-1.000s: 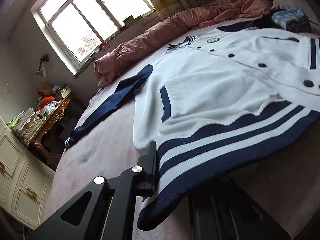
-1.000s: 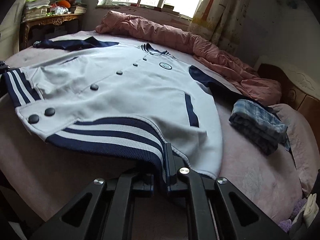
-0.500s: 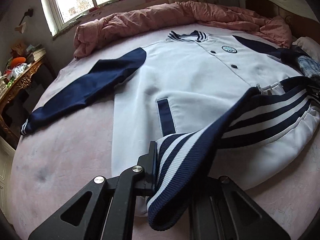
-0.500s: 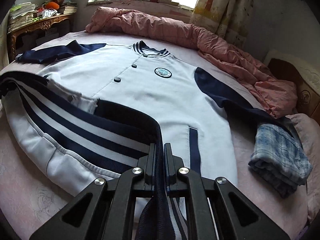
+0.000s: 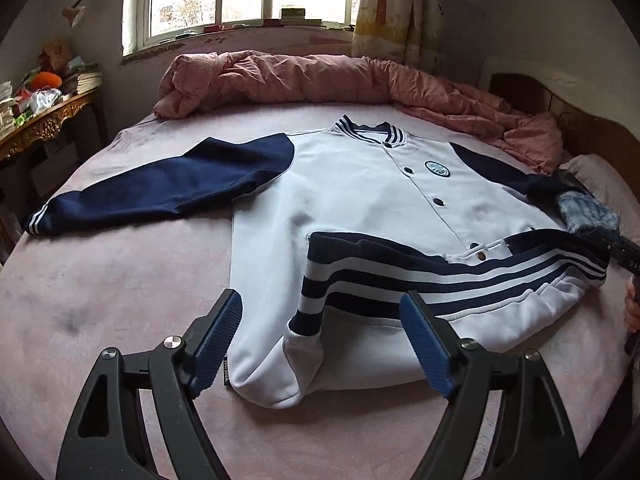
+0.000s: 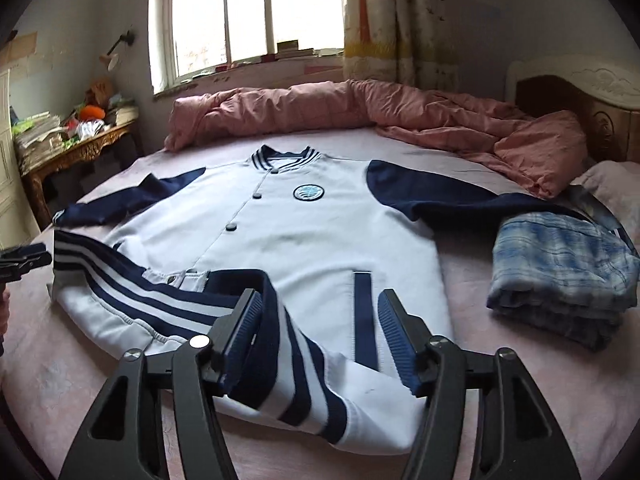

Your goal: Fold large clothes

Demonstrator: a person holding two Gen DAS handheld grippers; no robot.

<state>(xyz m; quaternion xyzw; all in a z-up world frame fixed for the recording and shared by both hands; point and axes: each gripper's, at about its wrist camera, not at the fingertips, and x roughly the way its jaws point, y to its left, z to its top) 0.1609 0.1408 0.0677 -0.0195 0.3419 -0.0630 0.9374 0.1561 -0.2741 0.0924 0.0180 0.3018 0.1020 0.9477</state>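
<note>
A white varsity jacket [image 5: 360,200] with navy sleeves lies front-up on the pink bed [image 5: 120,280], collar toward the window. Its navy-and-white striped hem [image 5: 440,276] is folded up over the lower body. It also shows in the right wrist view [image 6: 300,232], where the hem [image 6: 160,292] lies folded up. My left gripper [image 5: 320,312] is open and empty, just above the folded hem's left corner. My right gripper [image 6: 316,312] is open and empty over the hem's right corner. Both sleeves lie spread out sideways.
A rolled pink duvet [image 5: 320,76] lies along the bed's far side under the window. A folded blue plaid garment [image 6: 560,264] sits on the right sleeve's end. A cluttered gilt desk [image 6: 68,148] stands left of the bed. A wooden headboard [image 6: 592,96] is at right.
Both grippers carried the striped hem up over the jacket's body, then opened and let it go. The hem now lies folded on the jacket.
</note>
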